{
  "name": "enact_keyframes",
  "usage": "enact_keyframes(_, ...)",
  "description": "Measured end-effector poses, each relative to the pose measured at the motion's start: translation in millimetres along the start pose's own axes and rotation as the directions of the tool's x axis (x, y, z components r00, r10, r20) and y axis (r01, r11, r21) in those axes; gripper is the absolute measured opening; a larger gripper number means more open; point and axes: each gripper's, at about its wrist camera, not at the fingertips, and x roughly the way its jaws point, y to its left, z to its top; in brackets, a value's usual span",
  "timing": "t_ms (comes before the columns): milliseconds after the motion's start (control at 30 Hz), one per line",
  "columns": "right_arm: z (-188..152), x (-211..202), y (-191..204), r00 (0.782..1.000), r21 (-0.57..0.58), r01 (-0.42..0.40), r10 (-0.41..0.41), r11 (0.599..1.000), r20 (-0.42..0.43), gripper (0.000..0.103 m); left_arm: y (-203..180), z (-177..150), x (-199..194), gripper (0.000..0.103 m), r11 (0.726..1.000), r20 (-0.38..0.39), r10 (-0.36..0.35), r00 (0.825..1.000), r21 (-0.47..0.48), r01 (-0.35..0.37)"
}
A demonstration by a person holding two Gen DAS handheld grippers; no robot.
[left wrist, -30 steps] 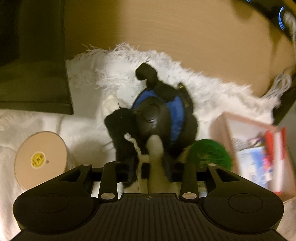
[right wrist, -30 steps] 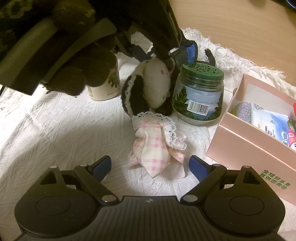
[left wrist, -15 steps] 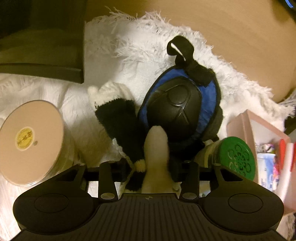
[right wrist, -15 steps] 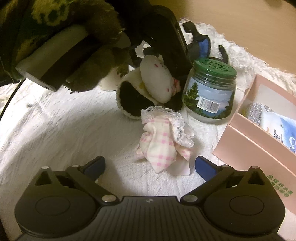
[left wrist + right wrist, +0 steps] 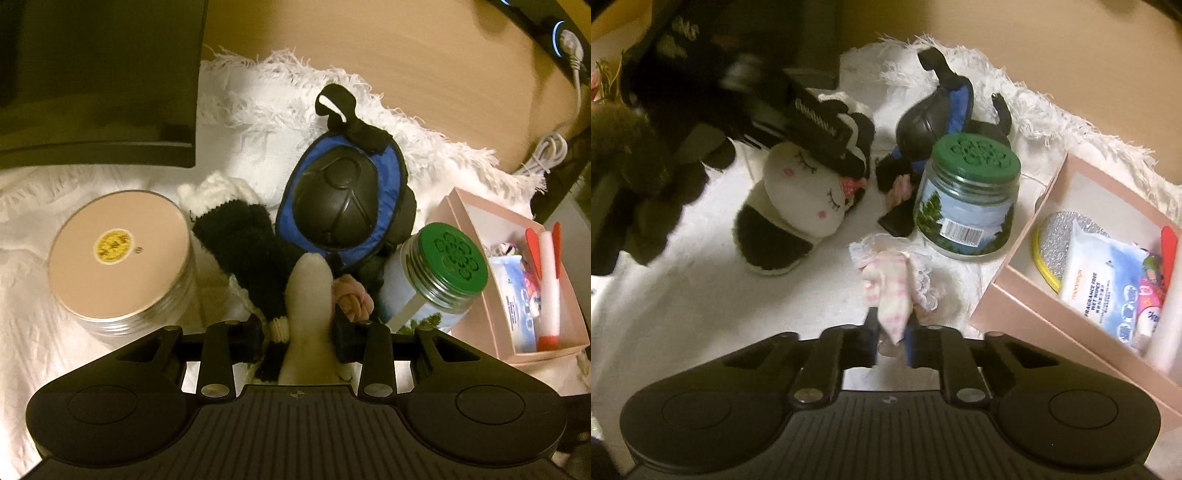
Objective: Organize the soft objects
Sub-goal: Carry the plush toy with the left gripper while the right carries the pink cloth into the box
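Observation:
My left gripper (image 5: 301, 334) is shut on a black and white plush toy (image 5: 306, 295), holding it over the white cloth. The same plush (image 5: 801, 199), with a sleepy face, shows in the right wrist view under the left gripper (image 5: 827, 129). My right gripper (image 5: 892, 341) is shut on a pink checked lace-trimmed cloth pouch (image 5: 892, 295), just above the cloth. A blue and black knee pad (image 5: 340, 206) lies behind the plush and also shows in the right wrist view (image 5: 934, 110).
A green-lidded jar (image 5: 967, 199) stands right of the pouch. A pink box (image 5: 1082, 266) with wipes and small items sits at the right. A round tin (image 5: 118, 254) stands left of the plush. A dark monitor base (image 5: 96, 81) is at the back left.
My right gripper closed on the pink checked pouch, which was lying free before. My left gripper with the plush drew back and rose, so the tin and jar sit closer.

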Motion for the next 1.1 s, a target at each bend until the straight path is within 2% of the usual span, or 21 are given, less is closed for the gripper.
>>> enact_keyframes(133,13.9,-31.1,-0.2,1.000,0.003,-0.013,0.013,1.000,0.024,0.010,3.5,-0.4,-5.2,0.037,1.000,0.017,-0.018,1.000,-0.008,0.018)
enact_keyframes(300,48.1,-82.6,-18.4,0.989,0.021,0.031,-0.034,0.999,0.141,0.010,-9.2,13.6,-19.8,0.037,0.998,0.059,-0.047,0.997,0.045,0.045)
enact_keyframes(400,66.5,-111.1,-44.9,0.973,0.056,0.082,-0.092,0.995,0.210,0.010,-23.5,27.6,-35.2,0.037,0.993,0.091,-0.087,0.992,0.089,0.079)
enact_keyframes(500,75.9,-136.1,-75.8,0.947,0.101,0.175,-0.195,0.979,0.256,0.010,-42.5,40.4,-52.0,0.037,0.984,0.124,-0.154,0.980,0.107,0.141)
enact_keyframes(633,70.1,-162.1,-117.4,0.917,0.193,0.248,-0.294,0.949,0.268,0.010,-77.7,50.8,-63.1,0.037,0.952,0.133,-0.294,0.946,0.122,0.279)
enact_keyframes(767,52.2,-177.9,-147.5,0.897,0.272,0.293,-0.362,0.917,0.253,0.010,-131.3,57.9,-53.3,0.038,0.893,0.068,-0.434,0.898,0.163,0.420)
enact_keyframes(900,29.3,-178.4,-165.9,0.890,0.312,0.333,-0.406,0.890,0.208,0.010,-185.3,61.8,-33.6,0.042,0.833,0.039,-0.535,0.844,0.190,0.520)
enact_keyframes(1000,13.8,-170.2,-173.8,0.890,0.319,0.359,-0.424,0.877,0.166,0.010,-217.0,57.1,4.8,0.044,0.777,-0.020,-0.620,0.784,0.119,0.618)
enact_keyframes(1033,9.6,-168.8,-176.0,0.891,0.317,0.365,-0.427,0.876,0.155,0.010,-225.1,52.7,23.5,0.043,0.781,-0.069,-0.611,0.789,0.108,0.615)
enact_keyframes(1067,6.0,-168.1,-177.5,0.892,0.315,0.368,-0.428,0.875,0.147,0.010,-231.7,47.8,38.3,0.042,0.805,-0.109,-0.572,0.813,0.114,0.582)
enact_keyframes(1100,2.1,-168.7,-178.0,0.894,0.312,0.368,-0.426,0.876,0.141,0.010,-237.1,41.5,51.2,0.044,0.841,-0.134,-0.507,0.852,0.139,0.523)
